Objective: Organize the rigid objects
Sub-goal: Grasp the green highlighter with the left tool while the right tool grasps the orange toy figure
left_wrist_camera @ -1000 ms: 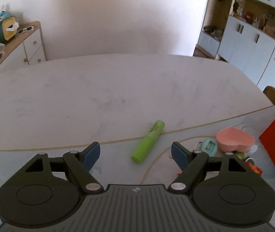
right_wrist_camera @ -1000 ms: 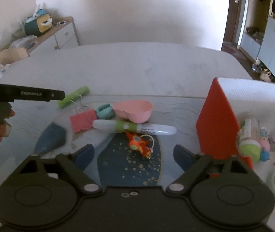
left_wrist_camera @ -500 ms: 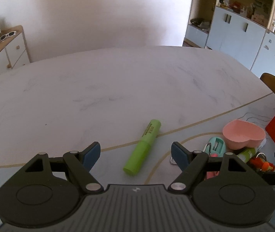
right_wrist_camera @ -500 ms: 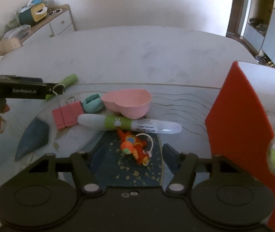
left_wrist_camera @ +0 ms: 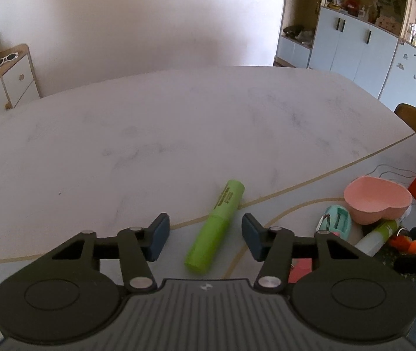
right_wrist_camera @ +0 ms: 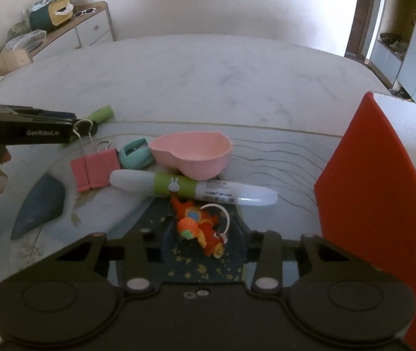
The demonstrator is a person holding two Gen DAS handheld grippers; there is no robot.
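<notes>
A green highlighter (left_wrist_camera: 216,225) lies on the table between the open fingers of my left gripper (left_wrist_camera: 205,234), which is low over it; it also shows in the right wrist view (right_wrist_camera: 101,114). My right gripper (right_wrist_camera: 203,241) has its jaws narrowed around an orange toy keychain (right_wrist_camera: 200,228) with a white ring, and I cannot tell if the pads touch it. Beyond lie a white-and-green marker (right_wrist_camera: 193,188), a pink heart-shaped bowl (right_wrist_camera: 192,153), a teal sharpener (right_wrist_camera: 135,153) and a pink binder clip (right_wrist_camera: 95,169).
A red box (right_wrist_camera: 374,193) stands at the right with toys behind it. The left gripper's body (right_wrist_camera: 23,130) reaches in from the left above the binder clip. A sideboard (right_wrist_camera: 70,29) stands by the far wall, cupboards (left_wrist_camera: 369,41) at the right.
My right gripper moved forward and down onto the keychain and its jaws closed in. My left gripper came closer over the highlighter, which now sits between its fingers.
</notes>
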